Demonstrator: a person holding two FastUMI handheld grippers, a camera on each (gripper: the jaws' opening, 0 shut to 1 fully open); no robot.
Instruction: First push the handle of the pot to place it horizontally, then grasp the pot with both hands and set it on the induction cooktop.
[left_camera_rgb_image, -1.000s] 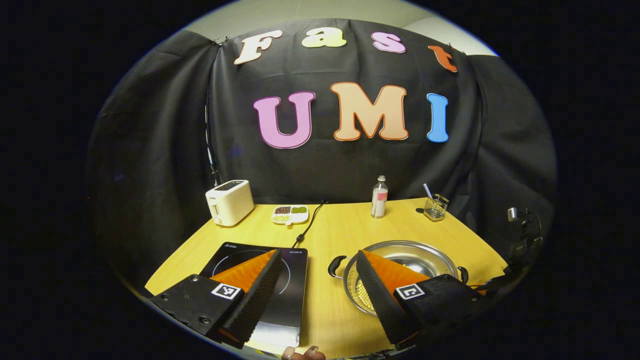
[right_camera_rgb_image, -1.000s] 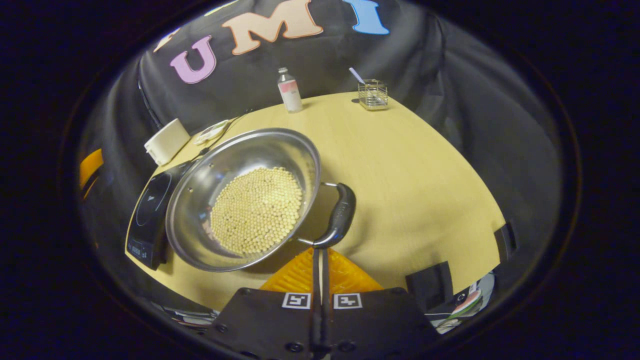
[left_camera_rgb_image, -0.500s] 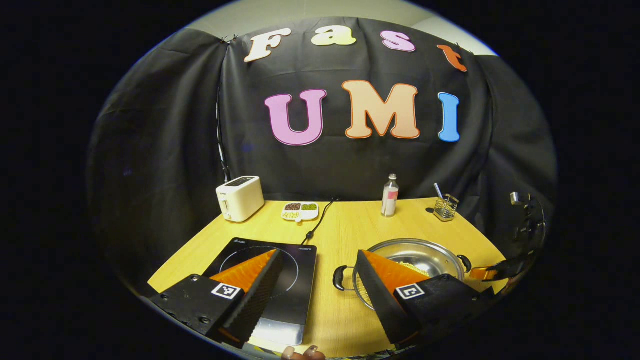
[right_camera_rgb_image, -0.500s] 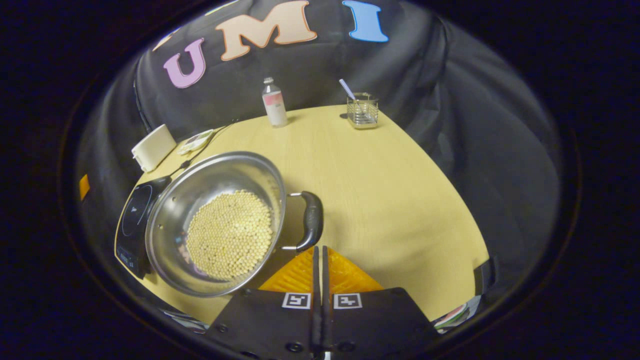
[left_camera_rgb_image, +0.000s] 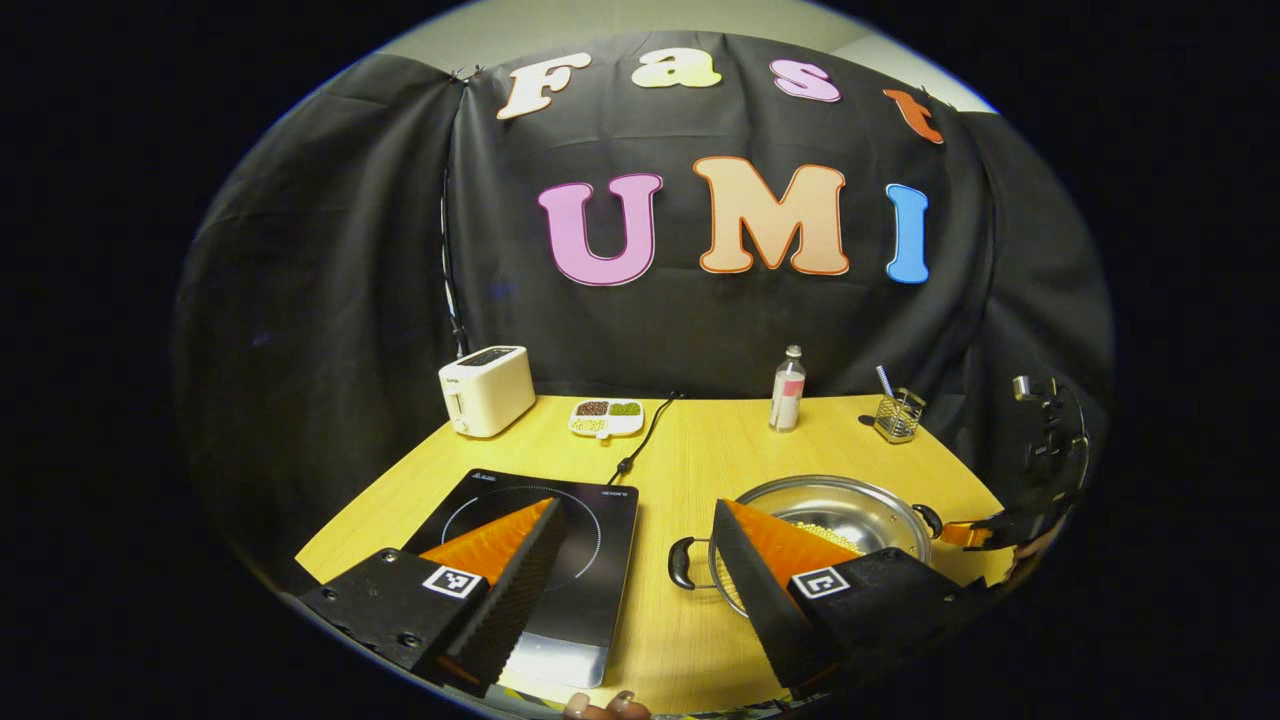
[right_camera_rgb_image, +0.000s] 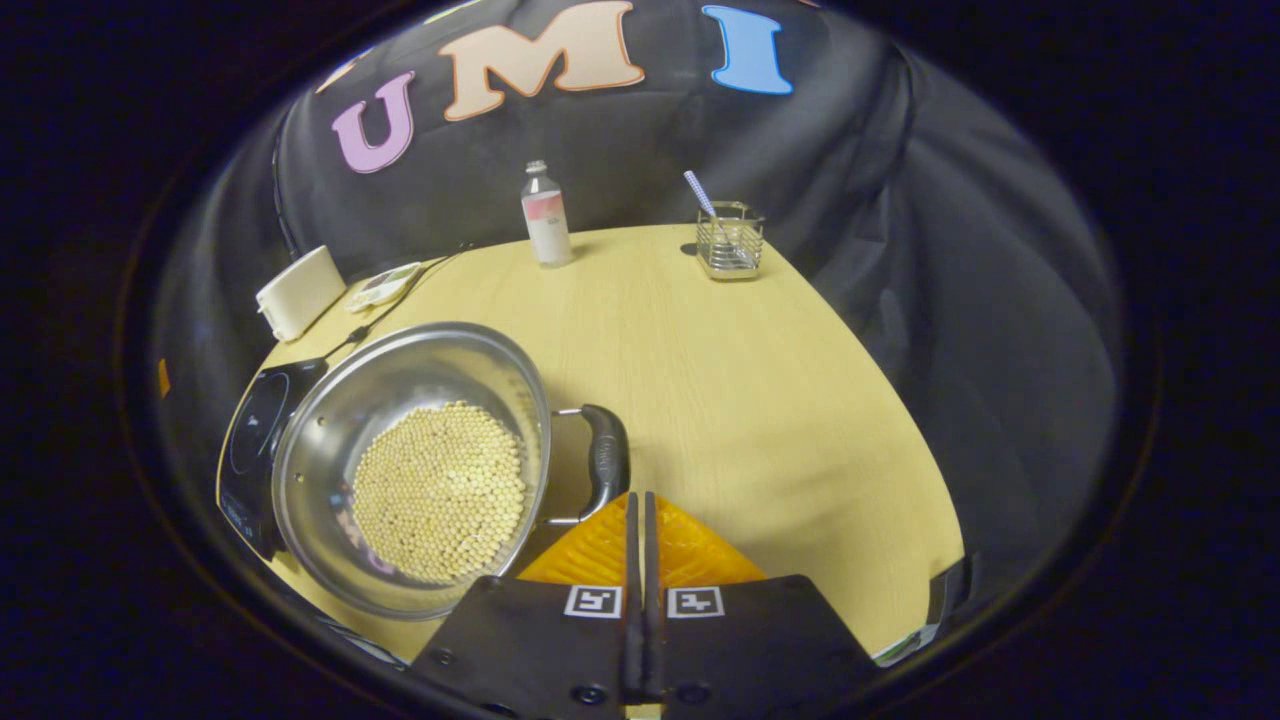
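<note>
A steel pot (right_camera_rgb_image: 410, 460) holding a layer of pale beads (right_camera_rgb_image: 438, 492) sits on a yellow wooden table (right_camera_rgb_image: 760, 400), lower left of the right gripper view, its near side handle (right_camera_rgb_image: 604, 460) lying just above the tips of the right gripper (right_camera_rgb_image: 636, 500), whose fingers are pressed together with nothing between them; whether the tips touch the handle cannot be told. To the right of the pot a wide stretch of bare tabletop runs to the table's curved right edge. The induction cooktop (right_camera_rgb_image: 250, 450) lies just beyond the pot at the left edge of the frame, its near rim hidden behind the pot's wall. In the left gripper view, the left gripper (left_camera_rgb_image: 632, 515) hangs over the table's near edge with its fingers spread wide and holding nothing, one finger in front of the cooktop (left_camera_rgb_image: 560, 540), the other in front of the pot (left_camera_rgb_image: 830, 510). A strip of bare wood separates cooktop and pot, and the pot's left handle (left_camera_rgb_image: 682, 562) juts into it. The right gripper (left_camera_rgb_image: 975, 535) shows at the right of that frame, beside the pot's far handle. Along the back edge stand a white toaster (left_camera_rgb_image: 486, 390), a small divided dish (left_camera_rgb_image: 606, 418), a bottle (left_camera_rgb_image: 787, 388) and a wire holder (left_camera_rgb_image: 898, 414), well apart from the pot.
</note>
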